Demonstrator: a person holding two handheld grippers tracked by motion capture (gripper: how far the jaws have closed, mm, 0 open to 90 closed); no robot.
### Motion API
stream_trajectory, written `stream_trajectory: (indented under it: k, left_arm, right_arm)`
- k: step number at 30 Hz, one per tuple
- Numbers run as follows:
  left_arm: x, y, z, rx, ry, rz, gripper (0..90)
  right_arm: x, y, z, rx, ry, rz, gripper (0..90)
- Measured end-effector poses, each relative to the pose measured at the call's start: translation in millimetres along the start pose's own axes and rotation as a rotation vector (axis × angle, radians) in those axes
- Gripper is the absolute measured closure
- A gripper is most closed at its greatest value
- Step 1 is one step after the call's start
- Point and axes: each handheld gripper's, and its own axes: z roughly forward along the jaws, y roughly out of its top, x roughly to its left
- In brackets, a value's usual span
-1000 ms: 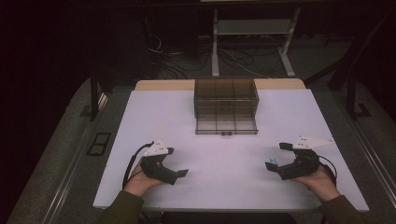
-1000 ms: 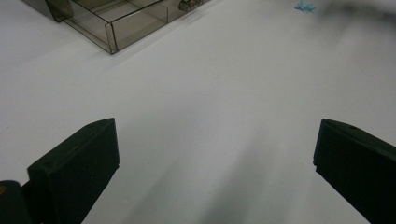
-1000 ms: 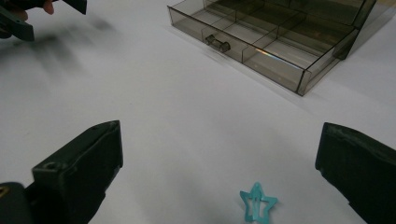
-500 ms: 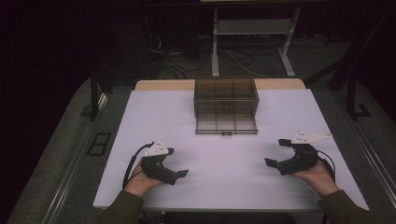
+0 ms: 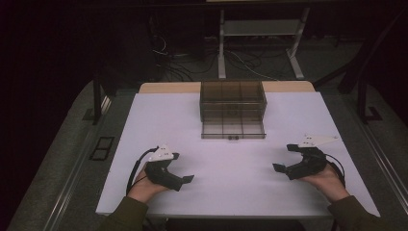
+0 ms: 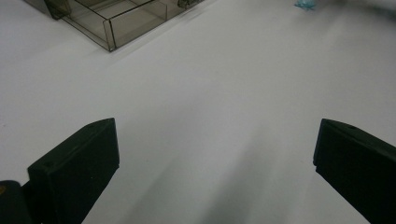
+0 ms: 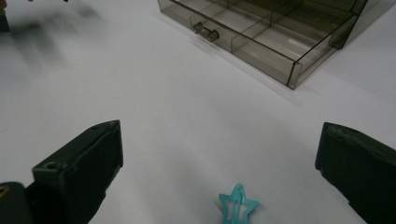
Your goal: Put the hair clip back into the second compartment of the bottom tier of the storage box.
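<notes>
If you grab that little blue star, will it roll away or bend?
Probably neither. The star lies flat on the table, so it should slide, not roll. It looks thin and light, so the open right gripper may struggle to get under it.

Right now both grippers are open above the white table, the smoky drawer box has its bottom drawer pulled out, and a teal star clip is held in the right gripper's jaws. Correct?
Not quite. The teal star clip is not held: in the right gripper view it lies flat on the white table between the wide-open jaws of the right gripper. The rest stands: the left gripper is open too, and the drawer box has its bottom drawer pulled out.
</notes>
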Motion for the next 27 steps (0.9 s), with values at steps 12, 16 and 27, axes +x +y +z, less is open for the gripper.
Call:
stream_trajectory:
  k: [12, 16, 27]
  left_arm:
    - [0.0, -0.3, -0.1, 0.001, -0.002, 0.004, 0.0]
    - [0.2, -0.4, 0.3, 0.003, -0.001, 0.004, 0.0]
    - [0.2, -1.1, 0.6, 0.006, -0.003, 0.000, 0.0]
  right_arm:
    - [-2.8, -2.5, 1.9, 0.035, -0.014, 0.012, 0.4]
    - [-3.3, -3.6, 3.1, 0.043, -0.015, 0.012, 0.5]
    - [-5.4, -6.9, 4.4, 0.073, -0.022, 0.012, 0.5]
